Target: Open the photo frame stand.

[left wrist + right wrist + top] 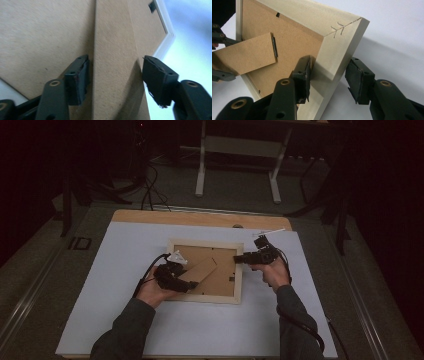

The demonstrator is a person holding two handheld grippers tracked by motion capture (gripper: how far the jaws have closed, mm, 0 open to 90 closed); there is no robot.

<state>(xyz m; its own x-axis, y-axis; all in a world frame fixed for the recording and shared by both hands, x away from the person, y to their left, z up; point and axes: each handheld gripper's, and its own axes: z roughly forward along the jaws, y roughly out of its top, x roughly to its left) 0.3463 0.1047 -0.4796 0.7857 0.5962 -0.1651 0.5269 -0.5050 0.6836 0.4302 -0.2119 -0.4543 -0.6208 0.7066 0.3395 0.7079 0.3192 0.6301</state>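
The room beyond the table (125, 320) is dark, and little can be made out there but one pale stand (240, 150). Both forearms are cut off at the bottom edge of the high view.

One frame (239, 275) lies face down on the table's white sheet, between the two grippers. It is pale wood with a brown board back (294, 42); one corner shows staple marks across its mitre joint. What sits under the board is hidden. Small black clips sit at the board's edge, too small to count surely.

One brown stand flap (202, 270), hinged to the back by a dark metal strip (275, 47), slants from the hinge toward the left gripper (176, 280).

The left gripper's jaws stand either side of the flap's free end; the near jaw looks to touch its edge, the other stands apart from it, so no grip shows.

The right gripper (239, 258) straddles the frame's side rail near the stapled corner. One jaw is against the rail's inner face, the other clear of its outer face.
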